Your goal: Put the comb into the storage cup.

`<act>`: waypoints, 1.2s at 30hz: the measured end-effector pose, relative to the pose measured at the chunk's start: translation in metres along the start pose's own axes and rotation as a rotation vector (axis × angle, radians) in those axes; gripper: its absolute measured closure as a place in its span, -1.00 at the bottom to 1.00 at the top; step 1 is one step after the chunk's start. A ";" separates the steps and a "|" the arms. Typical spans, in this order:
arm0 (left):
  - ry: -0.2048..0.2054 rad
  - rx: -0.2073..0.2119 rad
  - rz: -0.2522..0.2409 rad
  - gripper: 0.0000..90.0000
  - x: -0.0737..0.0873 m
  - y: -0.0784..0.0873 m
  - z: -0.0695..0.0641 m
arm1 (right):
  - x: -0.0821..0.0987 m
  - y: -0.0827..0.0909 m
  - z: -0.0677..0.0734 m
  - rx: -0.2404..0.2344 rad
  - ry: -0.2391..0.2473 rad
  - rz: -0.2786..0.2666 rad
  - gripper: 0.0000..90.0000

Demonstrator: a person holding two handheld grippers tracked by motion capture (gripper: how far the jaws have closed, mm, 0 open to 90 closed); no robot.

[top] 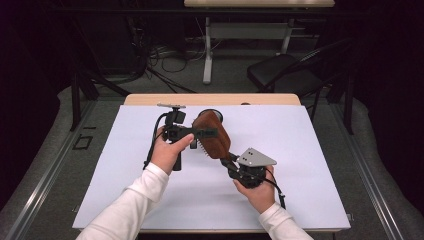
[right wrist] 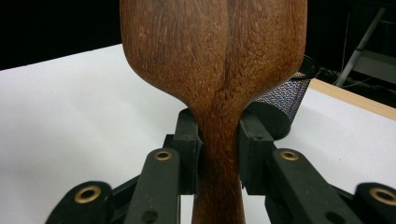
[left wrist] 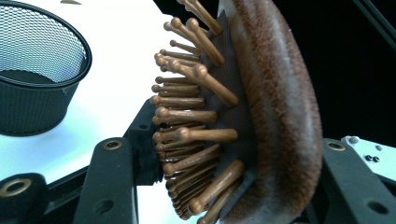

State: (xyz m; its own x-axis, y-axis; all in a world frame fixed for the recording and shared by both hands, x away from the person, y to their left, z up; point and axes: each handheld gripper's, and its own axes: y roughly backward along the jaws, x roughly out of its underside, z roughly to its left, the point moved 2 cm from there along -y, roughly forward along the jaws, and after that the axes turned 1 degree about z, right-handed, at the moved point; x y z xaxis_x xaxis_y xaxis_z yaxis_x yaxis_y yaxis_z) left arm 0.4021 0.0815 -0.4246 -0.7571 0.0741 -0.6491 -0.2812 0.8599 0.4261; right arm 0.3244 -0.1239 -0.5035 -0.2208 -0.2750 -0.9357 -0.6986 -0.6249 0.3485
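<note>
the wooden hairbrush [top: 212, 134] is held in the air above the middle of the white table [top: 300, 165], just in front of a black mesh cup [left wrist: 37, 70] that stands on the far part of the sheet; the right gripper [right wrist: 219, 154] is closed on the narrow neck of the brush, one jaw pressed on each side where the handle meets the paddle, which looks like the firmest place to carry it; the left gripper [top: 200, 133] reaches across the head, its jaws either side of it, one by the pins [left wrist: 187, 135] and one behind the wooden back; whether they actually clamp it i cannot tell; with two grips on one brush, this reads as a steadying or a handover, perhaps toward the cup.
</note>
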 end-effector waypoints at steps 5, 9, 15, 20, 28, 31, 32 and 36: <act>0.020 -0.003 0.001 0.06 0.000 0.000 -0.001 | 0.000 0.000 0.000 -0.006 -0.006 0.000 0.60; 0.033 -0.008 0.008 0.07 0.000 0.000 0.000 | 0.000 0.000 0.000 -0.009 -0.010 0.001 0.60; 0.054 -0.013 0.011 0.08 0.000 0.000 -0.001 | 0.001 0.000 0.000 -0.011 -0.019 -0.003 0.59; 0.083 -0.011 0.010 0.08 0.000 0.000 0.000 | 0.000 0.001 0.000 -0.015 -0.027 -0.005 0.59; 0.102 -0.010 0.012 0.08 -0.001 -0.001 0.001 | 0.001 0.001 0.000 -0.018 -0.039 -0.007 0.58; 0.108 -0.010 0.013 0.08 -0.001 -0.001 0.001 | 0.001 0.001 0.000 -0.015 -0.042 -0.010 0.58; 0.108 -0.009 0.012 0.08 -0.001 -0.001 0.001 | 0.001 0.001 0.000 -0.014 -0.044 -0.012 0.58; 0.108 -0.010 0.009 0.08 -0.001 -0.002 0.000 | 0.001 0.002 -0.001 -0.013 -0.051 -0.017 0.53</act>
State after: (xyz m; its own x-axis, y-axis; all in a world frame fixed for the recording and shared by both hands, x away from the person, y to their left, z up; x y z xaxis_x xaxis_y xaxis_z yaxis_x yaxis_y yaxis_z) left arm 0.4039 0.0796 -0.4249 -0.8188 0.0262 -0.5735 -0.2794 0.8544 0.4380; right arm 0.3236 -0.1258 -0.5034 -0.2437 -0.2266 -0.9430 -0.6936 -0.6390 0.3328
